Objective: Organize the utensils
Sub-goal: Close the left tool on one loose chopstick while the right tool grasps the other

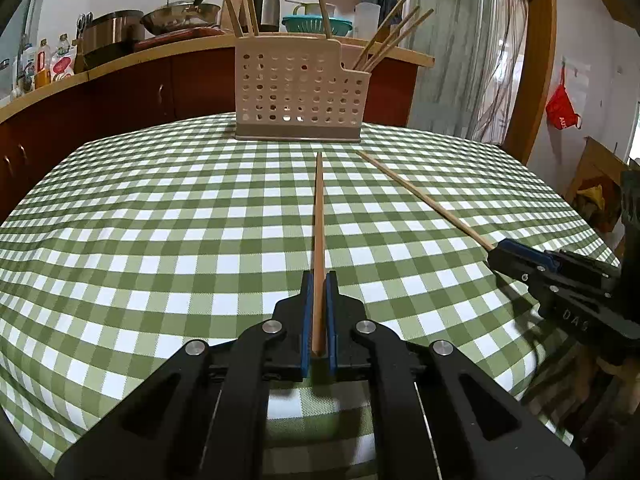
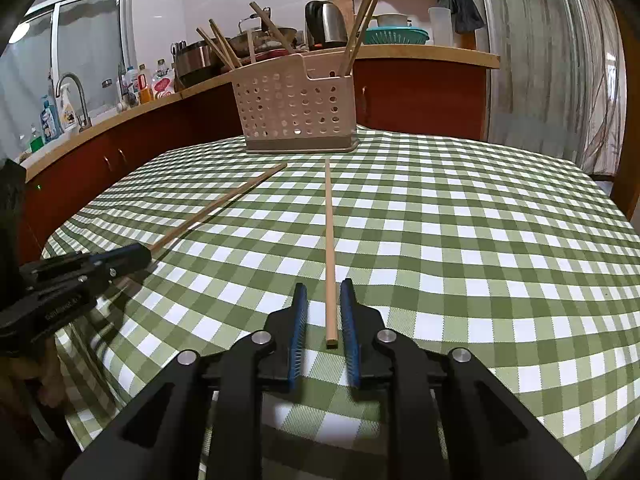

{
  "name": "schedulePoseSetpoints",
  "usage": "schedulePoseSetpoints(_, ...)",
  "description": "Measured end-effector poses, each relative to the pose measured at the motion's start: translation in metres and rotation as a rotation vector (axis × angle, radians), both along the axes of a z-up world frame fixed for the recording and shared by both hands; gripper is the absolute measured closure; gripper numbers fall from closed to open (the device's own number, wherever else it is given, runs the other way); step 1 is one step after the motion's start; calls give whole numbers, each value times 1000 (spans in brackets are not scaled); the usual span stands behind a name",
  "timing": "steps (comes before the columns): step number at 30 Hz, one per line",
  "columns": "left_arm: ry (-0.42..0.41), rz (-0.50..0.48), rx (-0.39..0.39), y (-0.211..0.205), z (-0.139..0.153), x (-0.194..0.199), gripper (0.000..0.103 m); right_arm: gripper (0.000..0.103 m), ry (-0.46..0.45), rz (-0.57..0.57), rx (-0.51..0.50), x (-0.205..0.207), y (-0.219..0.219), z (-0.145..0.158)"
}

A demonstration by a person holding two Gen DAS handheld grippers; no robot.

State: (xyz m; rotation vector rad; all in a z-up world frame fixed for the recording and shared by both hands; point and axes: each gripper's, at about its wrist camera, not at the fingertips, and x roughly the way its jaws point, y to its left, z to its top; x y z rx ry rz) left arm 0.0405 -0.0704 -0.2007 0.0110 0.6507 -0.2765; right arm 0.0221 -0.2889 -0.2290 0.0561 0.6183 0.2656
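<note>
The left gripper [image 1: 319, 280] pinched one chopstick [image 1: 319, 216] by its near end. The right gripper [image 2: 324, 292] stood wide around a second chopstick [image 2: 329, 240], which lay on the tabletop [image 2: 480, 260]. The pick-up step seemed underway; next, the right had to close, then both lift toward the caddy [image 2: 296, 108].

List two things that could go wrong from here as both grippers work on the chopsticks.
1. The right gripper is open around its chopstick; lifting before closing would probably leave it on the tablecloth.
2. The left gripper pinches the darker chopstick near one end, so it may pivot on the way to the perforated holder.
</note>
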Motion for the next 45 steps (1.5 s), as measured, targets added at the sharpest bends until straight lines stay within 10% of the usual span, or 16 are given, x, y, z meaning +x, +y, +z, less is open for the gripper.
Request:
schedulePoseSetpoints(14,-94,12,10,7,22,-4,96,100,-39,18,-68,-6,8,8)
schedulePoseSetpoints(20,-89,11,11,6,19,-4,96,70,-81,-11,-52,-9,4,11)
schedulePoseSetpoints(27,-89,13,8,7,19,-5,96,70,-43,-21,-21,-3,-3,3)
schedulePoseSetpoints(32,-87,14,7,8,18,-4,96,92,-39,-28,-34,-3,-4,0)
schedulePoseSetpoints(45,-110,10,8,9,24,-8,96,97,-60,-1,-67,-9,4,9)
